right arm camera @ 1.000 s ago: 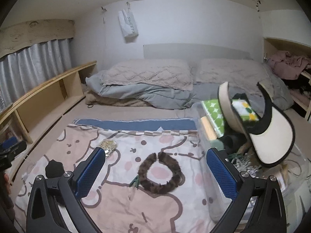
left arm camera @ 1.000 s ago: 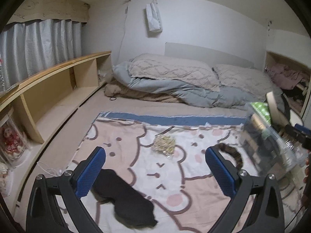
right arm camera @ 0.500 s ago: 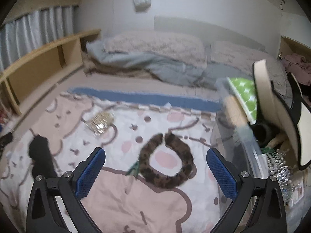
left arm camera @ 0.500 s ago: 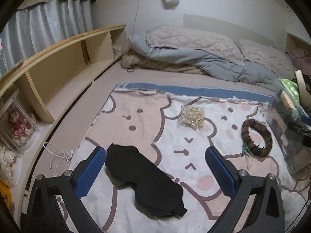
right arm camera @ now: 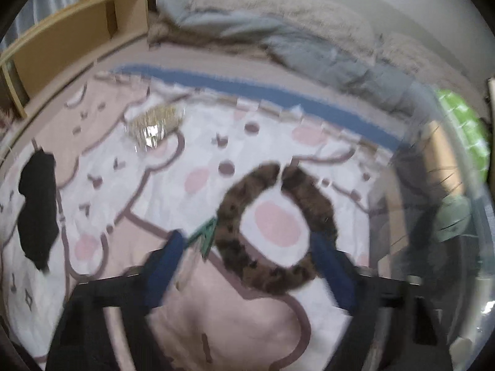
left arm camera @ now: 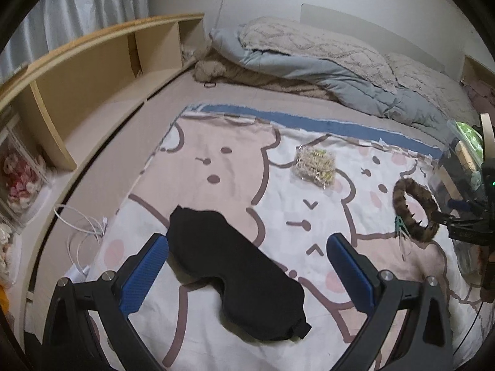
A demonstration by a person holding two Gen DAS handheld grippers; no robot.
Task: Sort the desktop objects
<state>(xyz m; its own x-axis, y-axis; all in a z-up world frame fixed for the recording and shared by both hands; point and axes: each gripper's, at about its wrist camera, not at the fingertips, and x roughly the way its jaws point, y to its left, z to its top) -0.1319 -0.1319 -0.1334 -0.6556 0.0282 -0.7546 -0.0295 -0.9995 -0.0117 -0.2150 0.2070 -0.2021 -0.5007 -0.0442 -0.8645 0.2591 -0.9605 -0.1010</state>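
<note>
The left gripper (left arm camera: 247, 262) hangs with fingers wide over the black eye mask (left arm camera: 235, 269) on the bear-print blanket (left arm camera: 216, 160). The right gripper (right arm camera: 247, 266) — blurred, fingers wide too — straddles the brown furry hairband (right arm camera: 272, 228), beside a clear storage bin (right arm camera: 439, 216).

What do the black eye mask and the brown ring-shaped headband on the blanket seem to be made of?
The black eye mask looks like soft matte fabric, probably padded: it reflects no light and has rounded, puffy edges. The brown headband looks like fuzzy faux fur with darker spots; its outline is hairy, though the right wrist view is blurred. Small teeth on its inner side suggest a hard core, likely plastic.
</note>
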